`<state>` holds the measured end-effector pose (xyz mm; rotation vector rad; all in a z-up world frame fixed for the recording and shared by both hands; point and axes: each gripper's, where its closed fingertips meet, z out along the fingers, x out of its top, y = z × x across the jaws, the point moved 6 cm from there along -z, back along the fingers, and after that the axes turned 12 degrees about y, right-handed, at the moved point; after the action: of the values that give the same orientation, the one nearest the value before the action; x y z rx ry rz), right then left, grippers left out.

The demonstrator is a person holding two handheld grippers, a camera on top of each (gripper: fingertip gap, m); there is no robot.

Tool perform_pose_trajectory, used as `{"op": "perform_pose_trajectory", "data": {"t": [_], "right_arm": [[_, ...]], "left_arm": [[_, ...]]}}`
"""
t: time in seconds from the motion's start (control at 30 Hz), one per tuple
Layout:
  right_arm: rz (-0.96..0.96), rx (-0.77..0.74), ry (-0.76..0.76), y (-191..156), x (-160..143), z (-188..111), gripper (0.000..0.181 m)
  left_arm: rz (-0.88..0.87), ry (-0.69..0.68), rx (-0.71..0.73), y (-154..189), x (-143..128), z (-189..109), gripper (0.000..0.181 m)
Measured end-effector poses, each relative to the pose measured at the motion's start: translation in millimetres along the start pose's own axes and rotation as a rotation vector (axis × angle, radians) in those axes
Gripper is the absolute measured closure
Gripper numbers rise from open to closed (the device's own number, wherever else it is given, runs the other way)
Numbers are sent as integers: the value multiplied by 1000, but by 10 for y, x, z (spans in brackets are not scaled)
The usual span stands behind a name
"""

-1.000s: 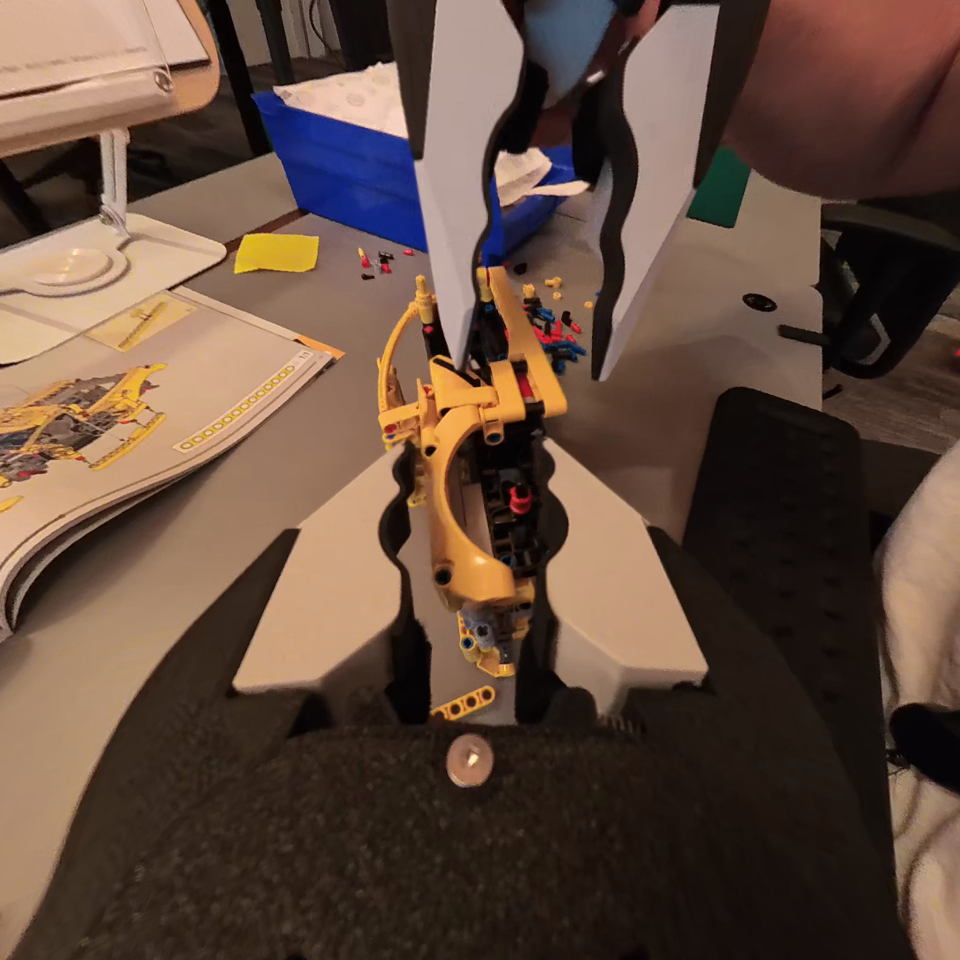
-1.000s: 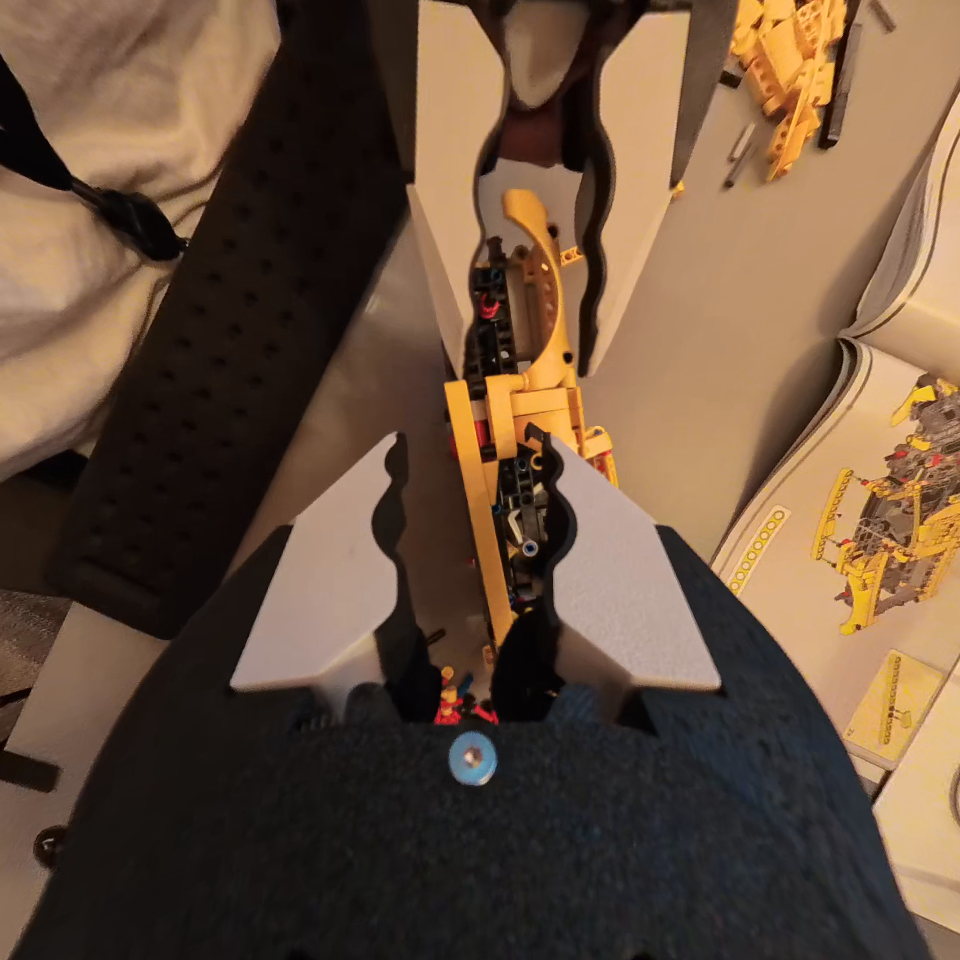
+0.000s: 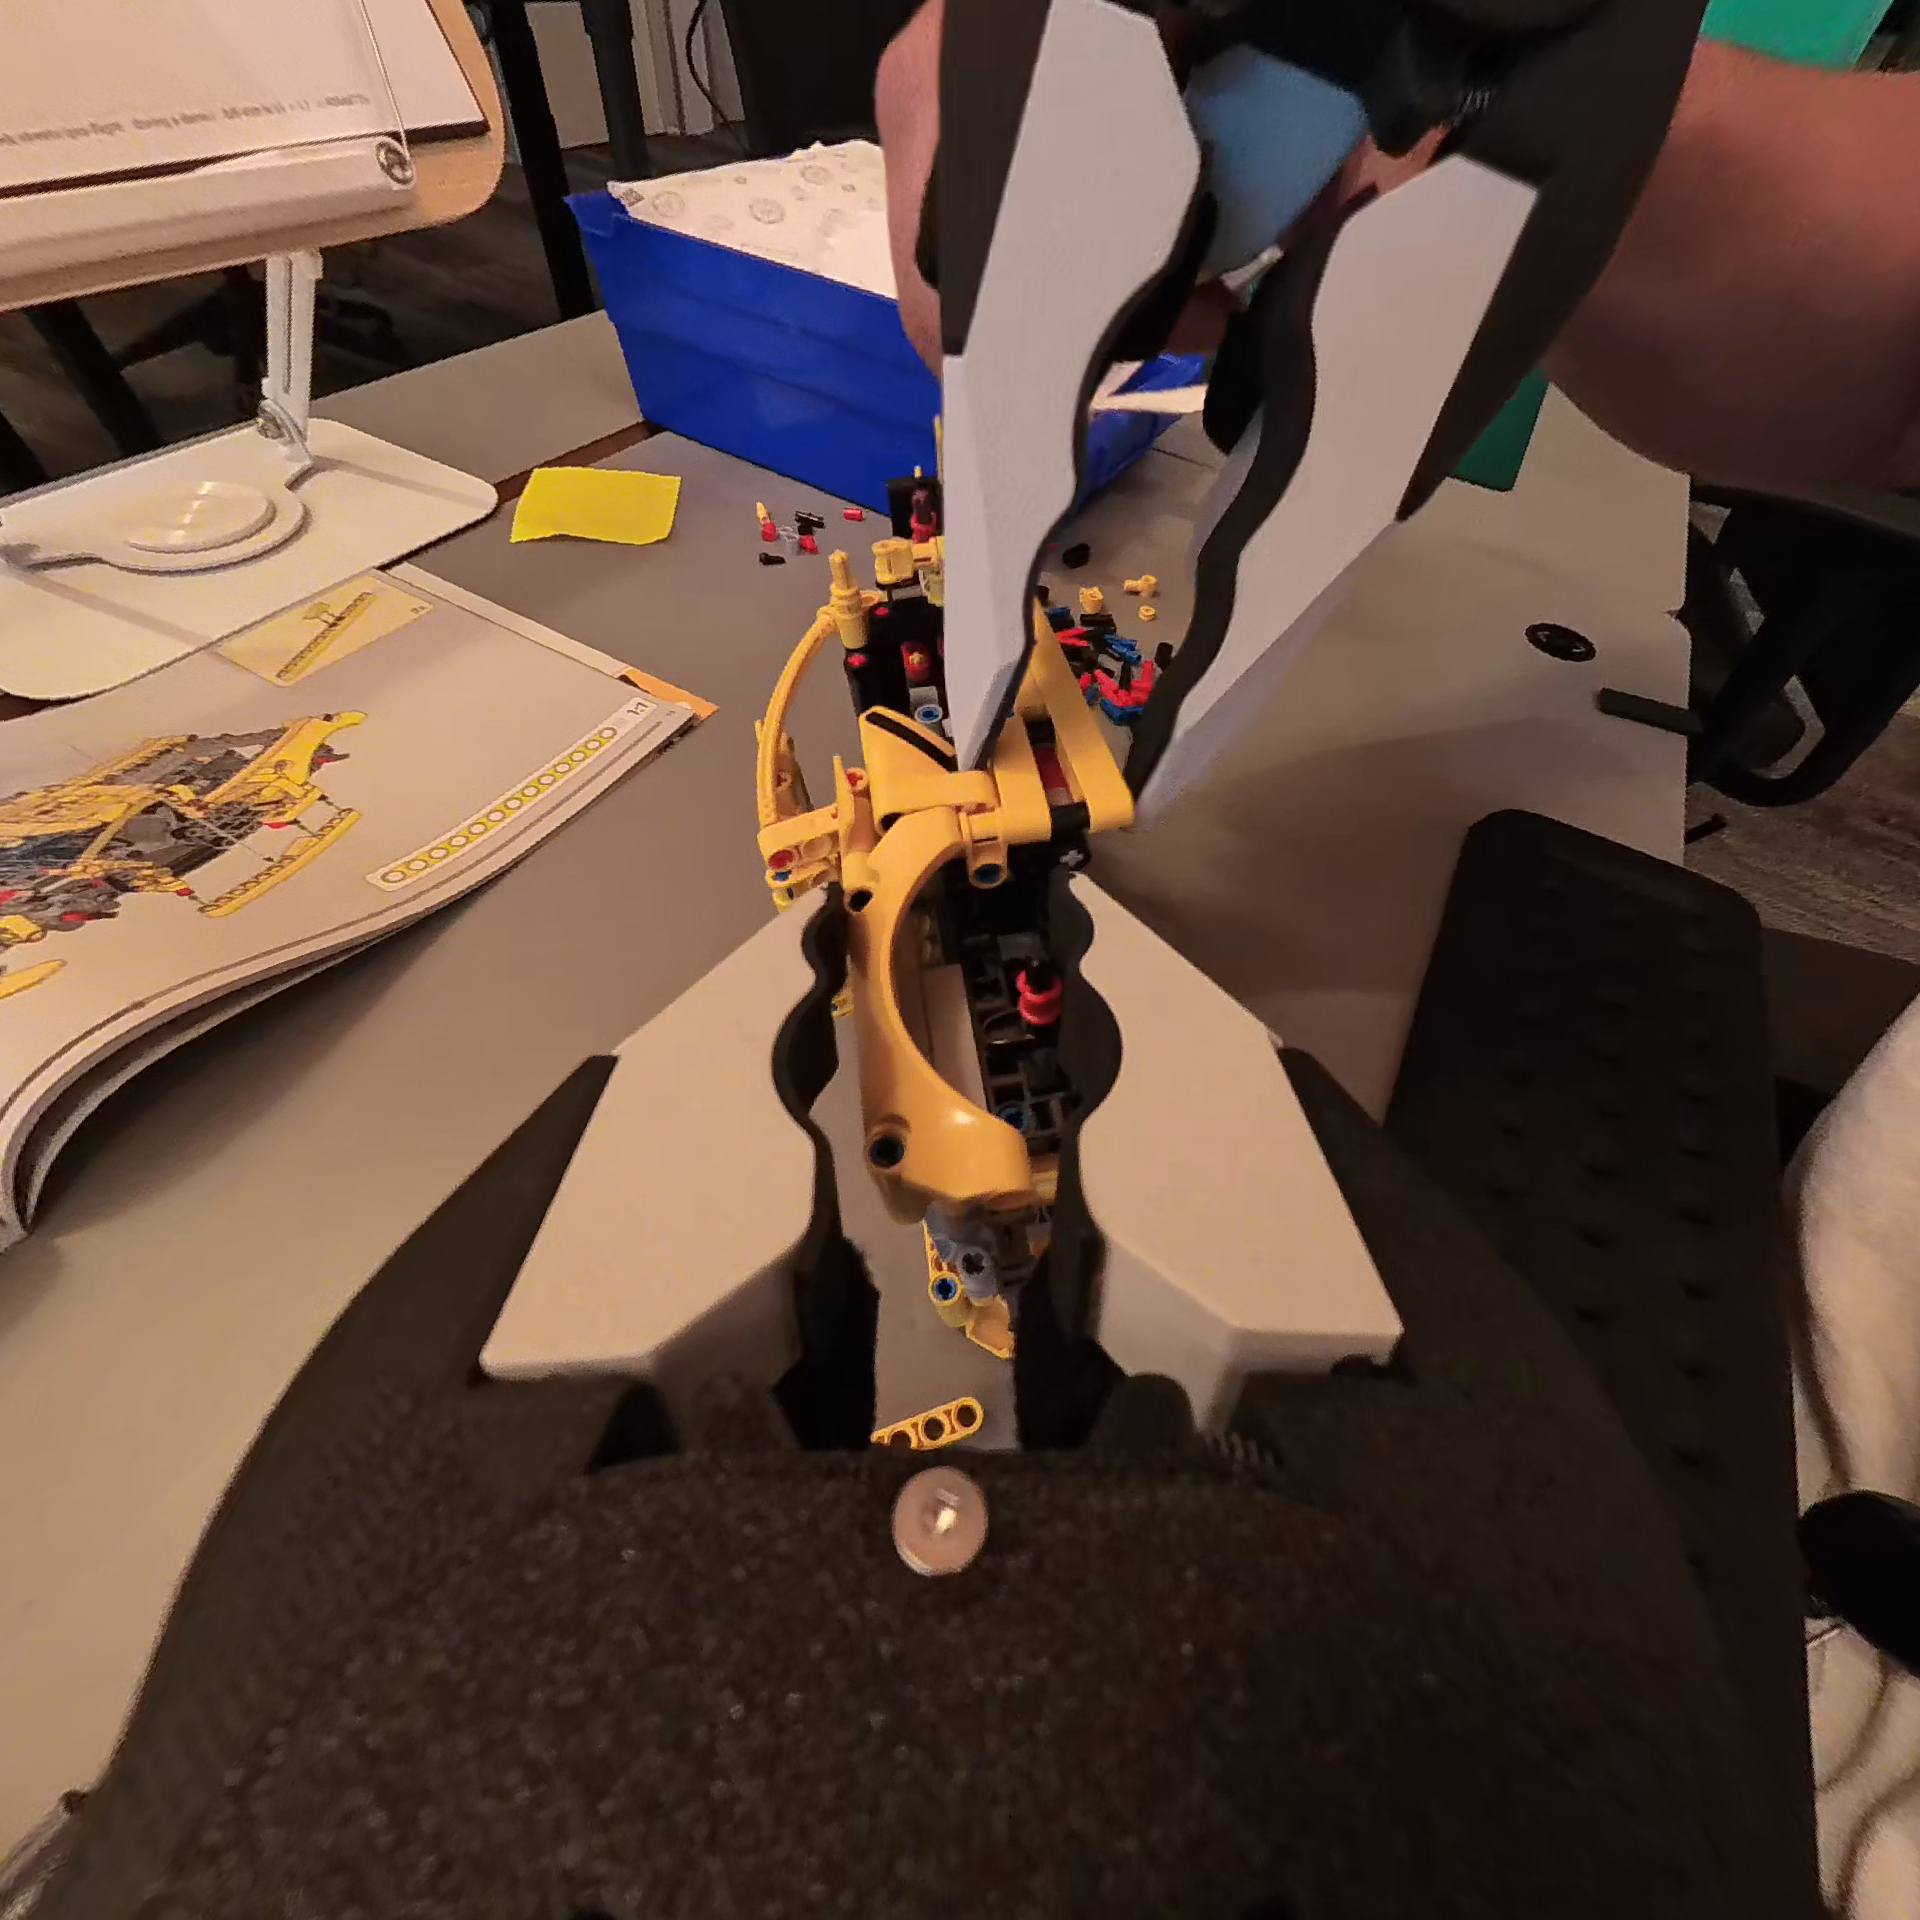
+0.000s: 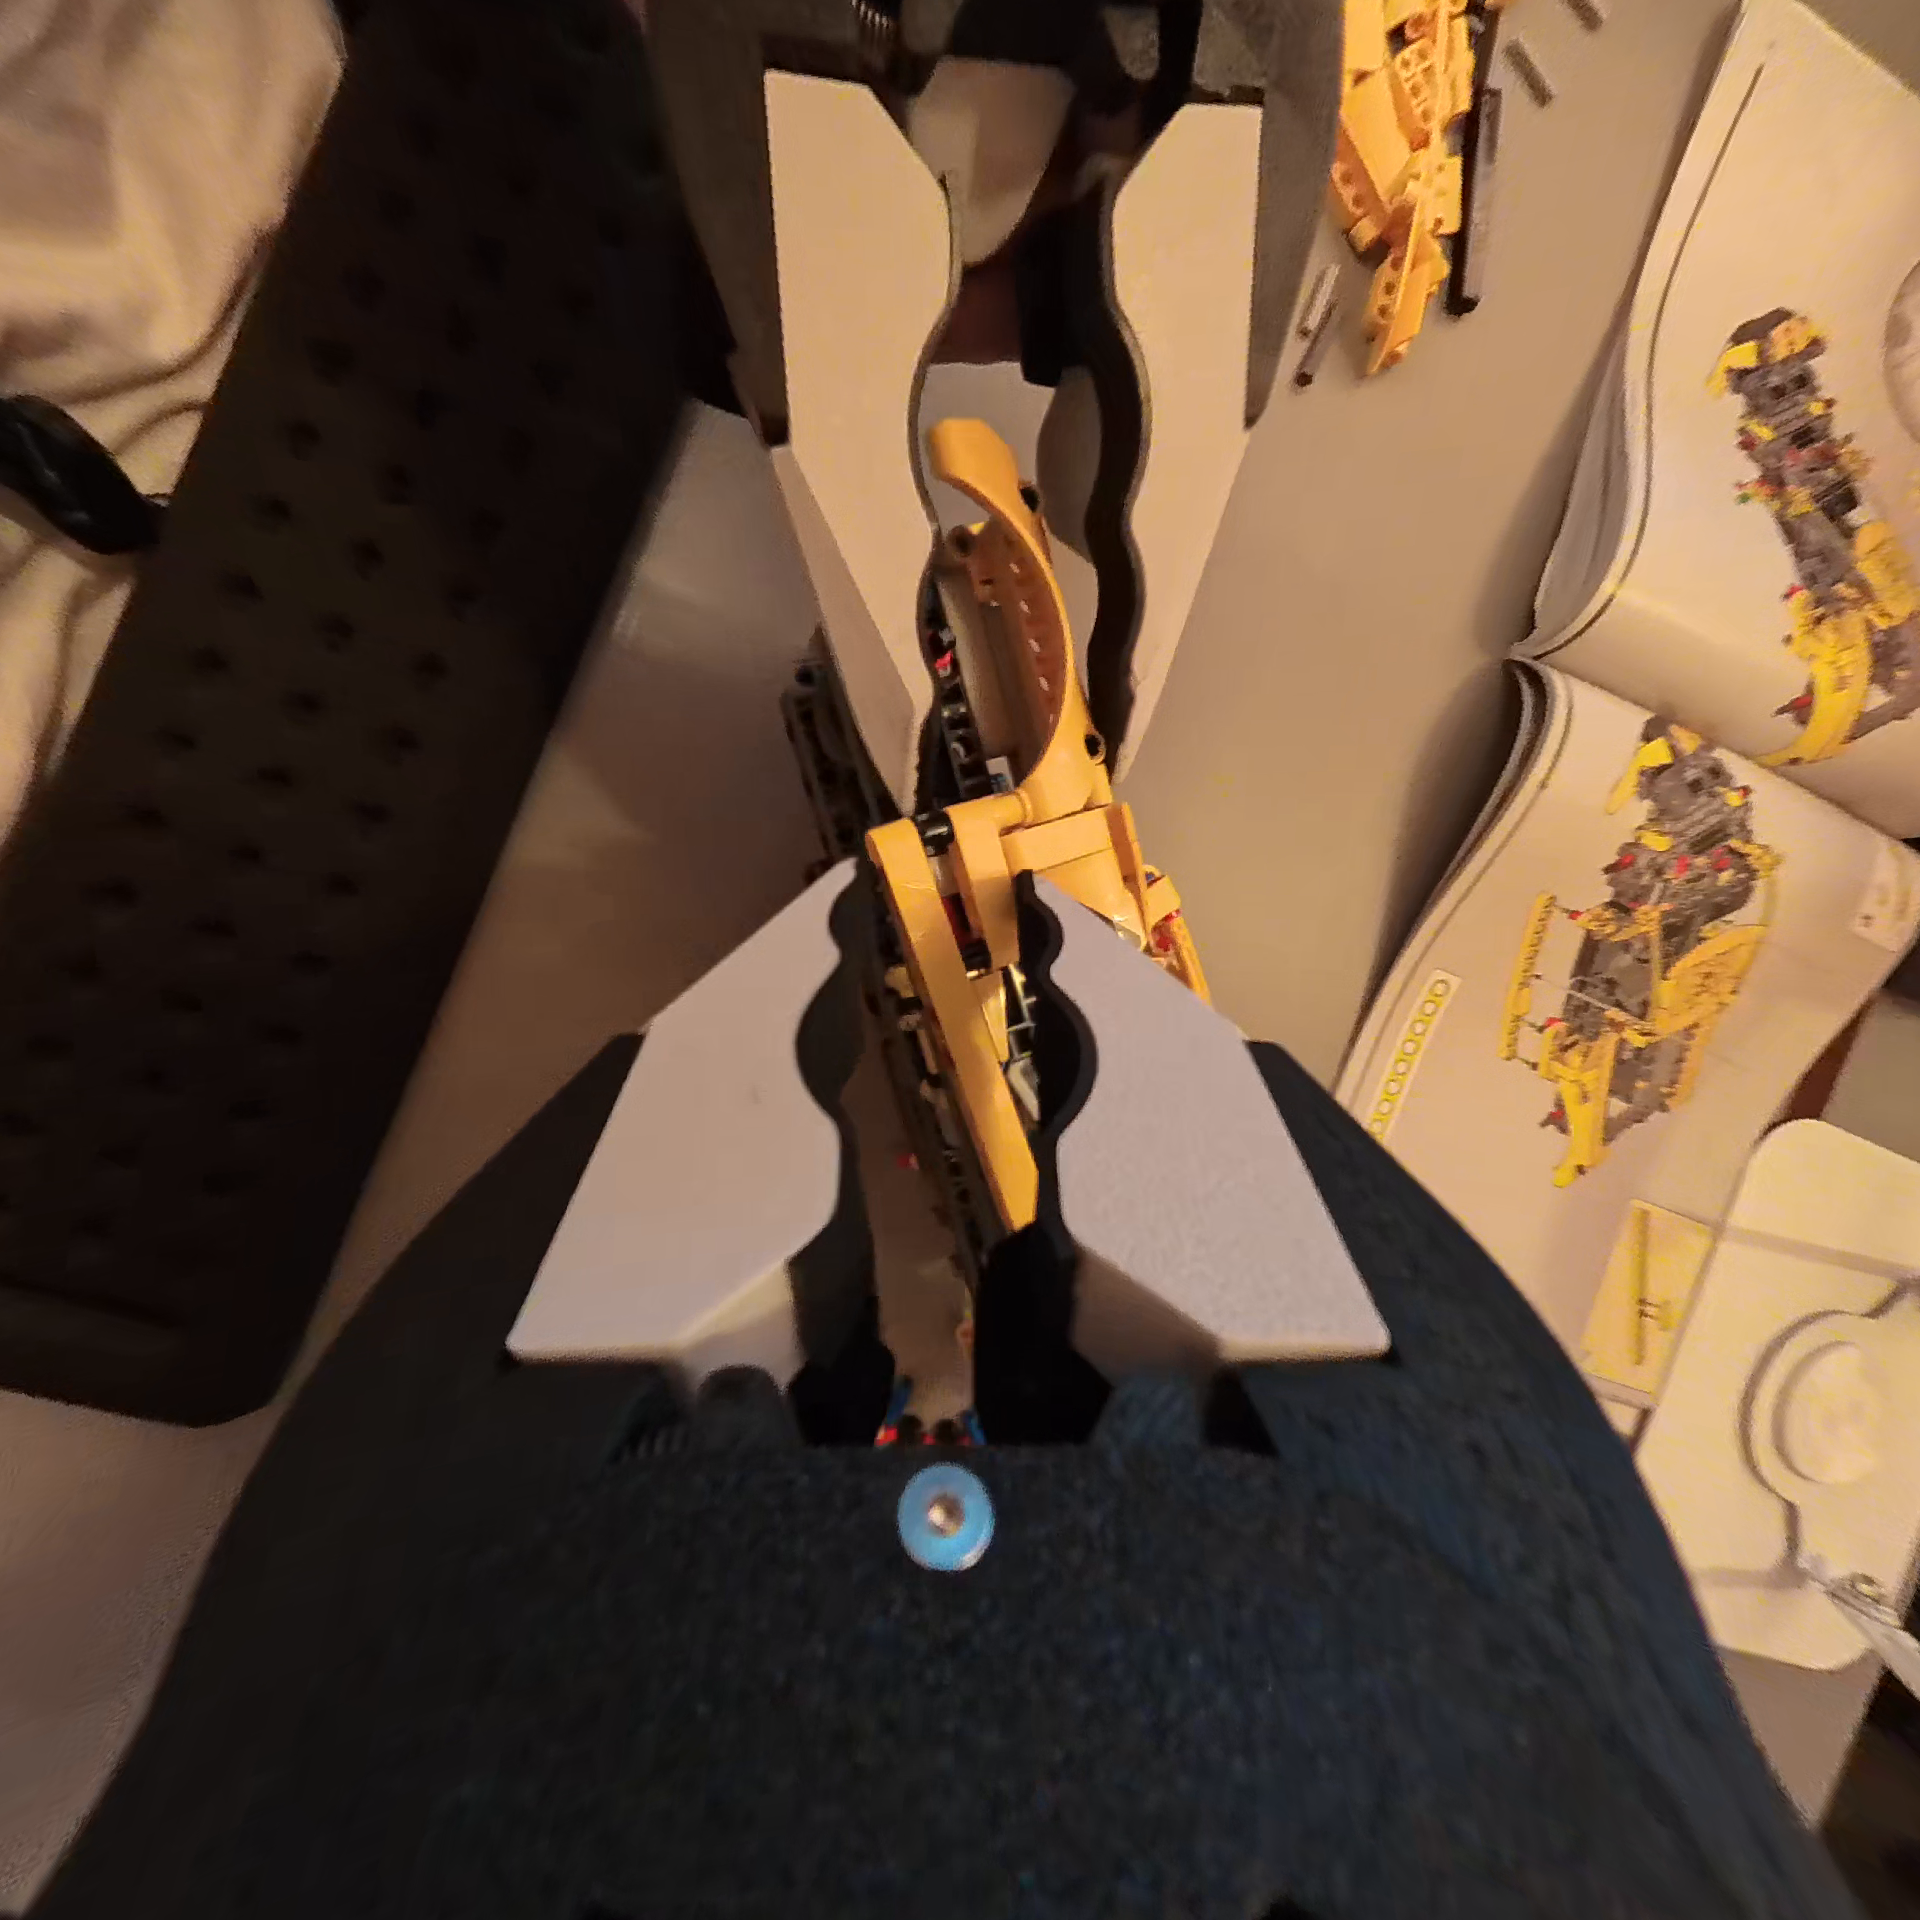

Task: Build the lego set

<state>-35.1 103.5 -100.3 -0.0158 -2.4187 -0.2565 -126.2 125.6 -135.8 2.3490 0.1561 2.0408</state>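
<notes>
A partly built yellow and black lego model (image 3: 925, 1039) is held above the grey table between both grippers. My left gripper (image 3: 951, 899) is shut on its near end, around the yellow arch and black frame. My right gripper (image 3: 1060, 774) comes in from above and closes on the far end, with its fingers on either side of a yellow beam. In the right wrist view the right gripper (image 4: 935, 883) has the model (image 4: 961, 1039) between its pads, and the left gripper (image 4: 1013, 769) holds the arch end beyond it.
An open instruction booklet (image 3: 312, 810) lies on the left; it also shows in the right wrist view (image 4: 1621, 987). Behind are a blue bin (image 3: 748, 353), loose small pieces (image 3: 1112, 665) and a yellow paper (image 3: 597, 504). A black perforated pad (image 3: 1579, 1091) is on the right. Yellow parts (image 4: 1403, 208) lie farther off. The grippers are tip to tip, or close to it.
My right gripper's jaws have narrowed and closed around the model's far end. My left gripper has kept its grip, and the model has barely moved.
</notes>
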Motion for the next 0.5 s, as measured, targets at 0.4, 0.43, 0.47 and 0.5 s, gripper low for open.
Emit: {"op": "perform_pose_trajectory", "data": {"t": [0.4, 0.43, 0.47, 0.5], "right_arm": [[-37, -114, -92, -74, 11, 15, 156], [-41, -113, -87, -83, 7, 5, 157], [-32, -108, -85, -93, 2, -1, 156], [-18, -100, -76, -102, -4, -12, 156]], "left_arm": [[22, -6, 12, 26, 4, 20, 142], [20, -4, 8, 32, 4, 22, 142], [24, -4, 6, 43, 4, 29, 142], [35, -4, 6, 56, 3, 34, 142]]}}
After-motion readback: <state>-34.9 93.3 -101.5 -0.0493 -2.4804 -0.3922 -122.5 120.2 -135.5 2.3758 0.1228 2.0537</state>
